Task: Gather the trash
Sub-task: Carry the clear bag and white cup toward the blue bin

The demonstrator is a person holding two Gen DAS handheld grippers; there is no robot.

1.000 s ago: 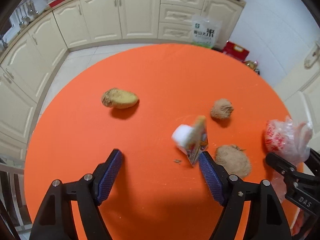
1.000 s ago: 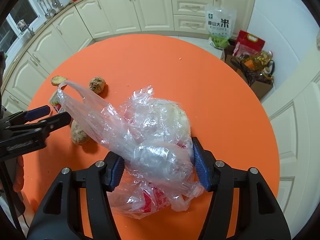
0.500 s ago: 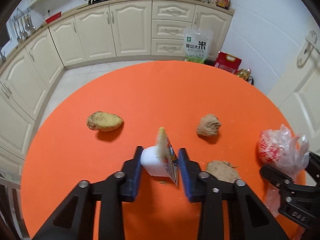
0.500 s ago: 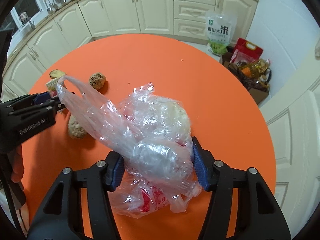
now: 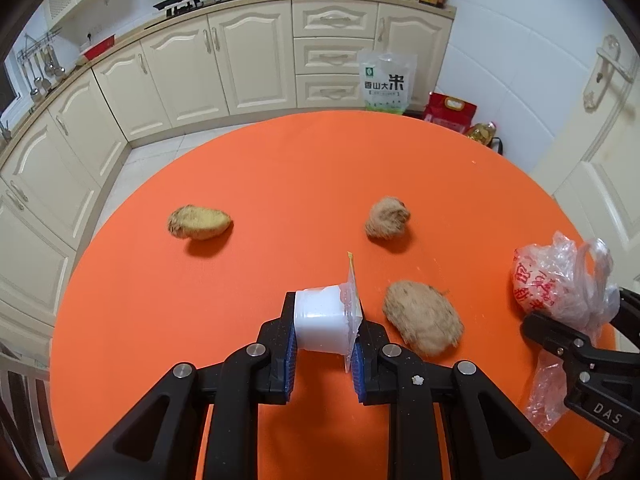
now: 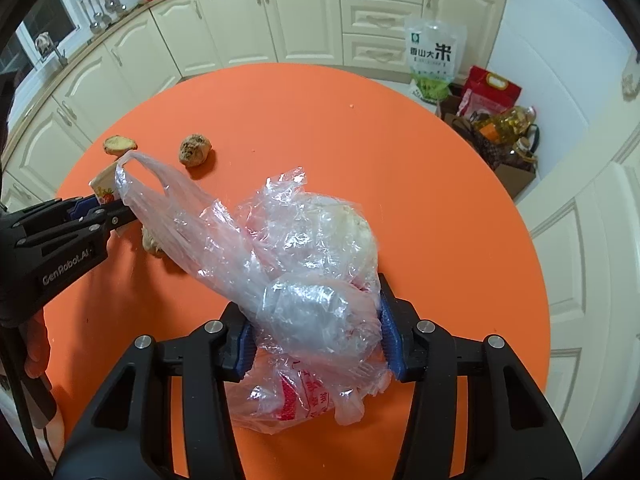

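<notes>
White cup (image 5: 320, 326), newly between left claw (image 5: 322, 354) pads.

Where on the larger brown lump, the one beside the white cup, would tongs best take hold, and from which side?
Best guess: across its narrower width, coming from above. The larger brown lump lies flat on the orange table as a low, elongated mound with a rough, fibrous-looking skin, so the pads should get purchase either side of its middle. It lies right beside the white cup held in the left tongs, so that side is tight.
</notes>
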